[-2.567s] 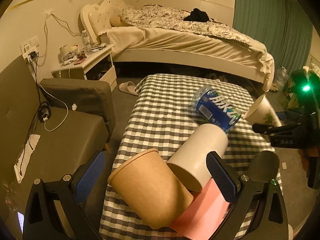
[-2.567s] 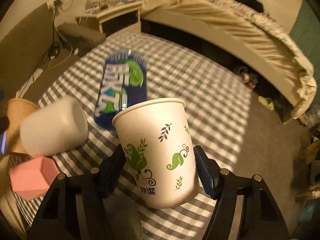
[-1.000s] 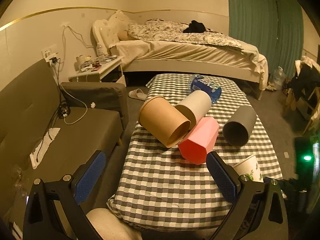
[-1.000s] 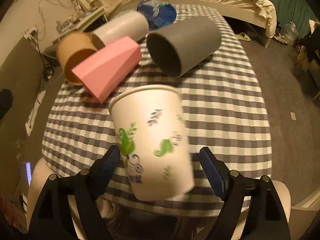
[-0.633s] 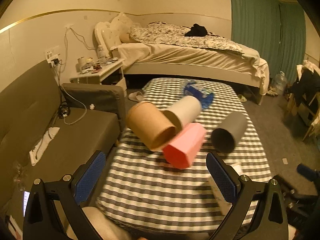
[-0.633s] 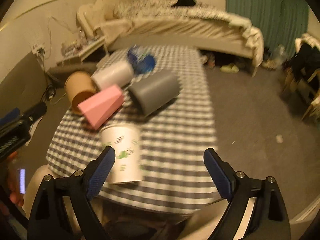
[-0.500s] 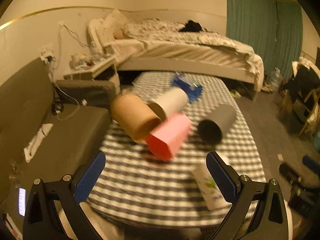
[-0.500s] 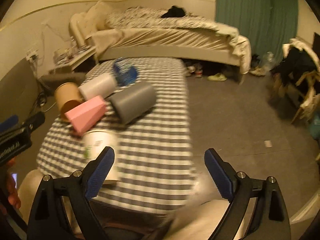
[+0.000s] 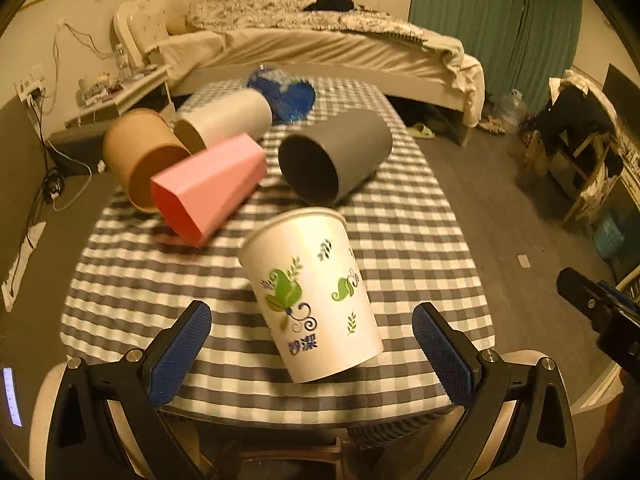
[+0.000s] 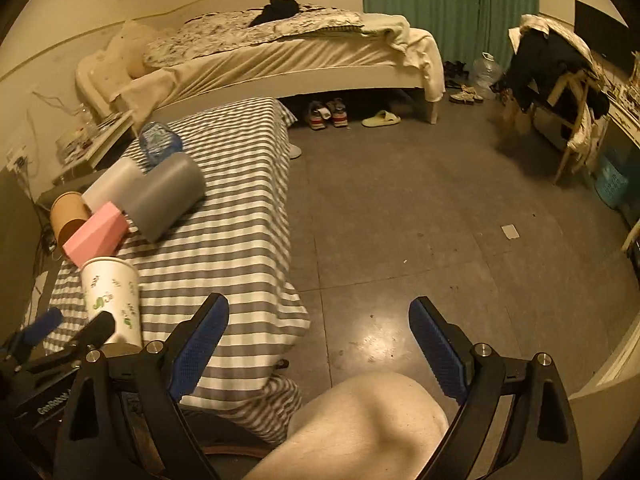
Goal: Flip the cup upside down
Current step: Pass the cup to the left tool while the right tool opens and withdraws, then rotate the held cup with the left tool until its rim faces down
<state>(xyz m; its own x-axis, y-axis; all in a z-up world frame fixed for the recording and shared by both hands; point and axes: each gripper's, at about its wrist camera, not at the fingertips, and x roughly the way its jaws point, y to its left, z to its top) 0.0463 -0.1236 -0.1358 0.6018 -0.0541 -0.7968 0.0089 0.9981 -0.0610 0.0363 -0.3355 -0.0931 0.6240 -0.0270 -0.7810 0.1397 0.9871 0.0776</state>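
Observation:
A white paper cup with green leaf prints (image 9: 316, 296) stands with its closed base up and its wide mouth down on the checkered table (image 9: 412, 240), near the front edge. It also shows in the right wrist view (image 10: 112, 300). My left gripper (image 9: 312, 344) is open, its blue pads on either side of the cup without touching it. My right gripper (image 10: 318, 344) is open and empty, off the table's right side above the floor.
A pink cup (image 9: 208, 188), a brown cup (image 9: 140, 160), a white cup (image 9: 224, 120), a grey cup (image 9: 336, 156) and a blue bottle (image 9: 284, 92) lie on their sides further back on the table. A bed (image 10: 280, 52) stands behind. A knee (image 10: 368, 428) is below the right gripper.
The right gripper let go of the paper cup and swung right, off the table. The left gripper came in so that the cup now sits between its open fingers.

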